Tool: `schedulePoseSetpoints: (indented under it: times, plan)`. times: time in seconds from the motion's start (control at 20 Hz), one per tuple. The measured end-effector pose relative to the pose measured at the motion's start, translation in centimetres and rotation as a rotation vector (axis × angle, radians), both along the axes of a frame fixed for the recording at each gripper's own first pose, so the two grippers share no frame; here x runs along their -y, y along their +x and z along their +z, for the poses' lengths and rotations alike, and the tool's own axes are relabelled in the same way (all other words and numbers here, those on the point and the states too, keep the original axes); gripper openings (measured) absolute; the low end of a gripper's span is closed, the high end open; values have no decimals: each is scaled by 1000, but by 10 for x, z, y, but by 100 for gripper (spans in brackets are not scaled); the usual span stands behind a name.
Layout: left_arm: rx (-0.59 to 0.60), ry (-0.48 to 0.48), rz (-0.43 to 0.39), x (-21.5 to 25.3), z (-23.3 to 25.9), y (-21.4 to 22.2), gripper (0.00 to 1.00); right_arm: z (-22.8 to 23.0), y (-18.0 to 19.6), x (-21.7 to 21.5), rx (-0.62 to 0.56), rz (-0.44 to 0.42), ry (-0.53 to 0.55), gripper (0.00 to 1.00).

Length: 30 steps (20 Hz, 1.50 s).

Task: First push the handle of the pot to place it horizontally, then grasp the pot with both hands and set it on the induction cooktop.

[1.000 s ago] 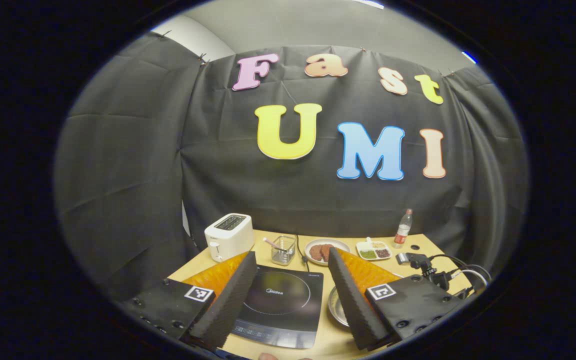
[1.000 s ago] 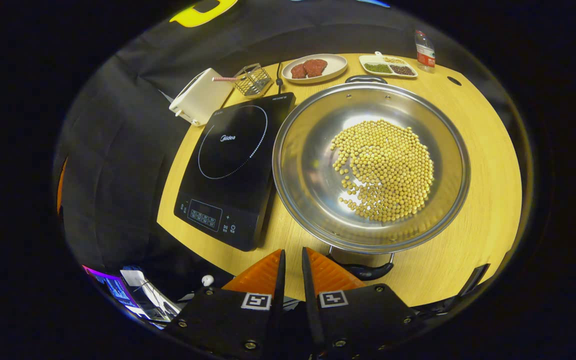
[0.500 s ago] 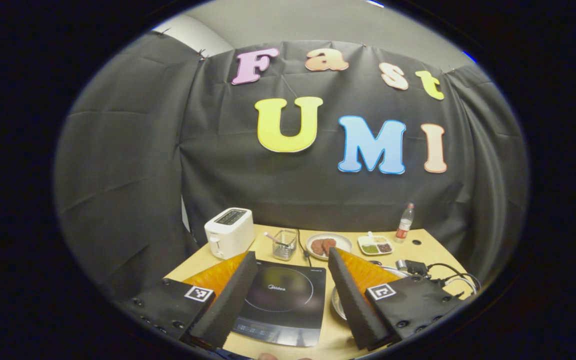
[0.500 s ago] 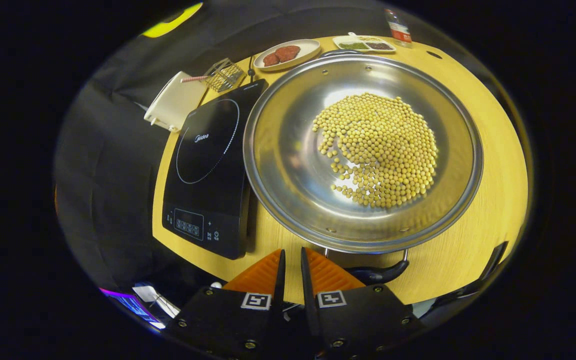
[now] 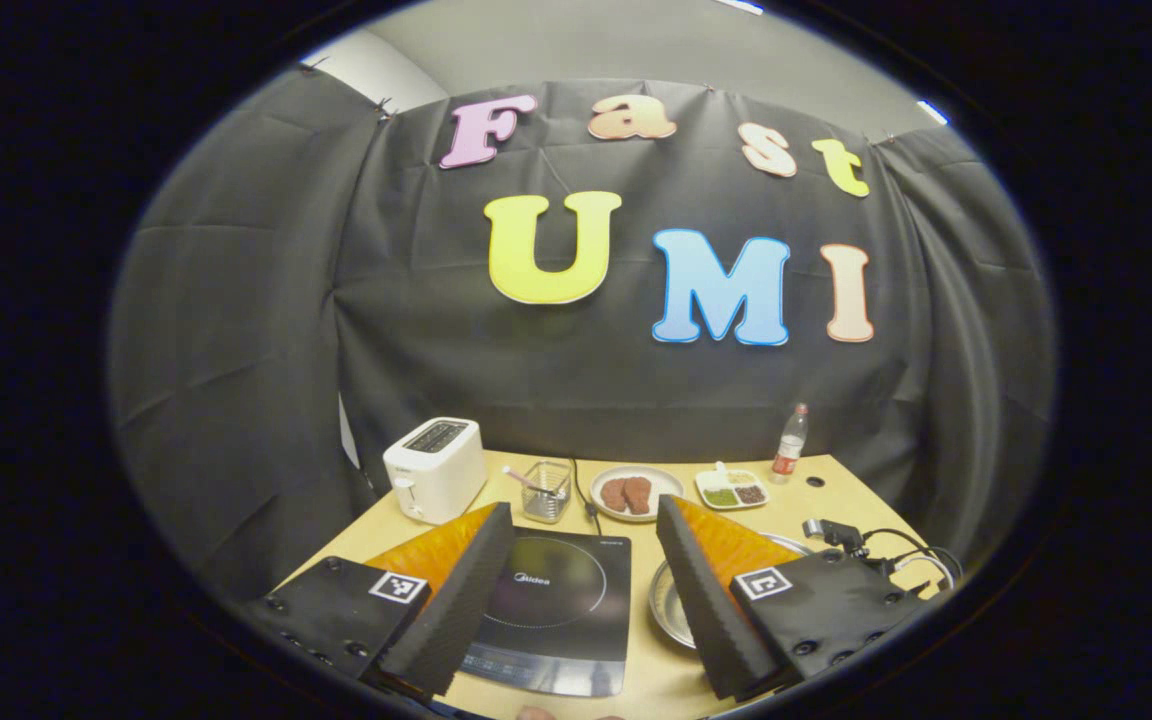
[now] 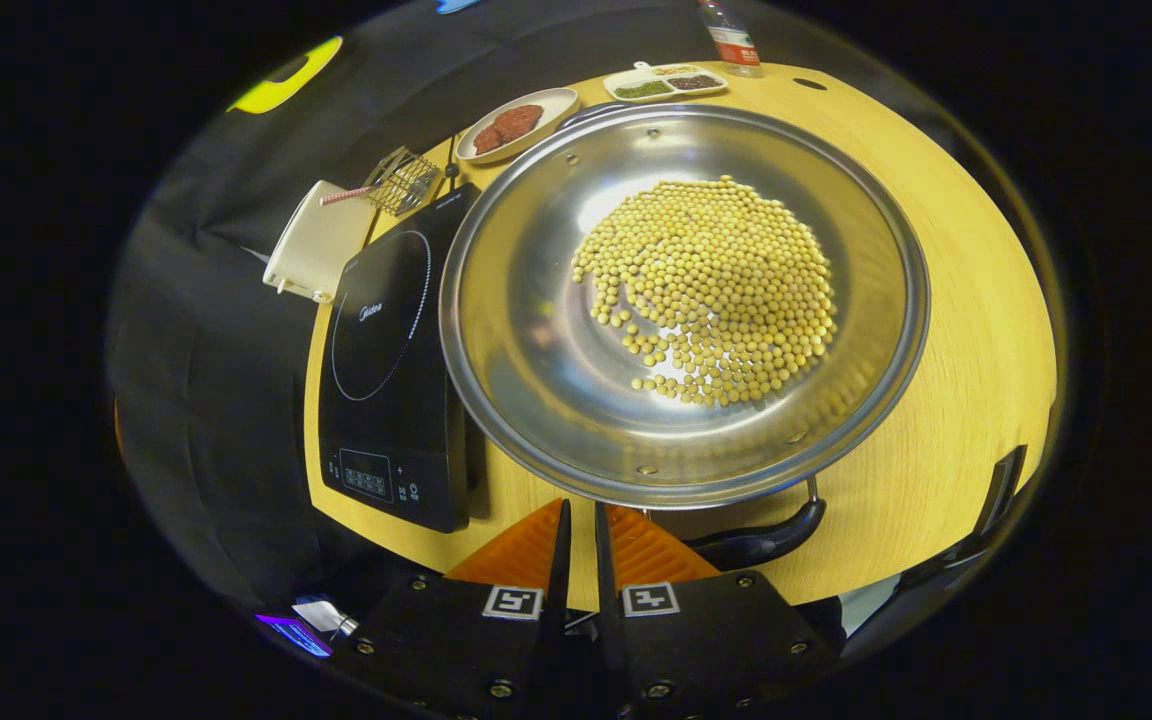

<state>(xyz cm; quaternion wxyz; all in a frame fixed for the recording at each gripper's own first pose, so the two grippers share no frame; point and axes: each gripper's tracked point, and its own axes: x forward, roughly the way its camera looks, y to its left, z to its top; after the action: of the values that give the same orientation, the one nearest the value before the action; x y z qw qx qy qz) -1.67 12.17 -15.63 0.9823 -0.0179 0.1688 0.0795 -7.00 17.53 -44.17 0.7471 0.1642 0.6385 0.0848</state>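
On the table the pot of beans sits at 3 o'clock of the cooktop, the right gripper nearly clenched just beside its near handle, so the handle push seems in hand; the left gripper hangs spread, holding nothing.

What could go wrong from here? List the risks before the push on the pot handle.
1. The right gripper, jaws nearly closed, sits beside the near handle; a hard shove could slide the whole pot rather than turn it.
2. The soybeans lie loose and uncovered; a jolt may scatter them.
3. The pot's rim already sits close to the induction cooktop; turning it may knock that.
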Motion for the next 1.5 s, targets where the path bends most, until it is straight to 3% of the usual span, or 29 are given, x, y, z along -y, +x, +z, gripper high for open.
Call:
schedulePoseSetpoints:
  times: [0.5, 0.8, 1.2, 1.25, 1.3, 1.35, 1.4, 1.5]
  plan:
    - [10, -1, -70, 31, 4, 7, 99, -3, -2, 50, -1, -60, -50, 15]
    - [18, -4, -89, 42, 6, 11, 93, -10, -2, 79, -15, -73, -87, 15]
    - [3, -12, -122, 58, 0, 19, 99, -18, 1, 129, -29, -101, -166, 16]
    - [1, -12, -125, 59, -1, 20, 93, -19, 1, 136, -31, -112, -175, 18]
    - [-1, -13, -128, 61, -1, 21, 96, -20, 4, 142, -34, -123, -178, 21]
    - [-2, -15, -132, 63, -1, 22, 93, -20, 4, 147, -37, -129, -178, 21]
    - [-2, -16, -135, 64, 0, 23, 99, -21, 6, 152, -38, -130, -186, 21]
    - [-5, -14, -142, 68, -2, 25, 99, -23, 10, 164, -36, -123, -210, 21]
